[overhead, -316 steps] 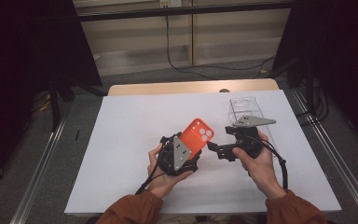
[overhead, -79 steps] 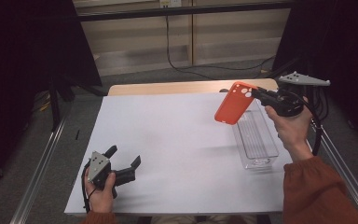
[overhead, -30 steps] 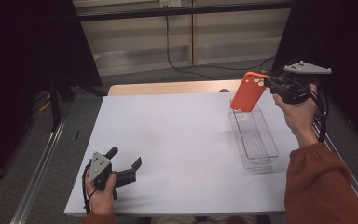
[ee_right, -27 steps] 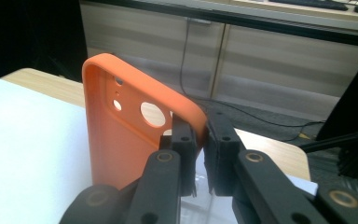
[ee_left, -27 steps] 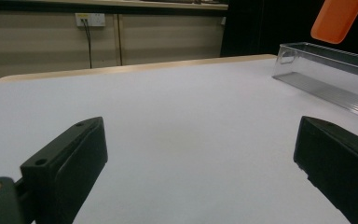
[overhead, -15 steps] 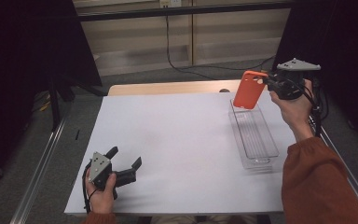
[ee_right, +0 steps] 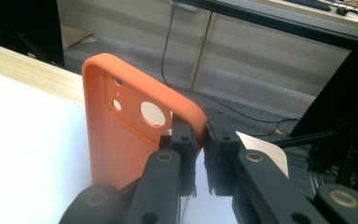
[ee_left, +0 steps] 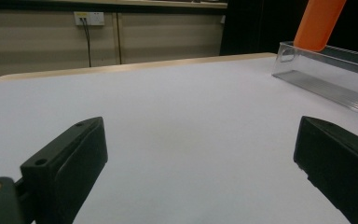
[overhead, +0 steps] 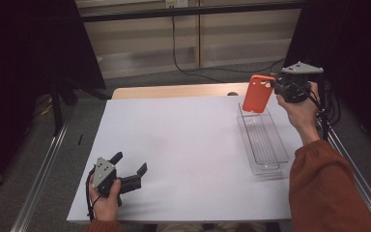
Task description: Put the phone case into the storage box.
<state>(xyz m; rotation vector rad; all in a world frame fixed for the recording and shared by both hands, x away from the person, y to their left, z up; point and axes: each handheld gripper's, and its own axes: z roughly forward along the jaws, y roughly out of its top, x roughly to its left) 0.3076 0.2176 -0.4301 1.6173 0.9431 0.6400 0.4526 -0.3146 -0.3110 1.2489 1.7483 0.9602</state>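
Right gripper [overhead: 276,90] clamps orange phone case [overhead: 258,94] by its rim, upright over clear tray [overhead: 263,140] far end. Left gripper [overhead: 128,169] jaws wide, empty, well left of tray.

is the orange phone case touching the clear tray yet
Cannot tell. In the high view the orange phone case overlaps the clear tray's far end; no view shows contact or gap plainly.

The orange phone case [ee_right: 121,140] is looking like matt, slightly grainy rubbery plastic, the bin [overhead: 262,140] under it is showing glossy clear plastic, and the table [overhead: 183,145] is looking like smooth matt white over a wood edge.
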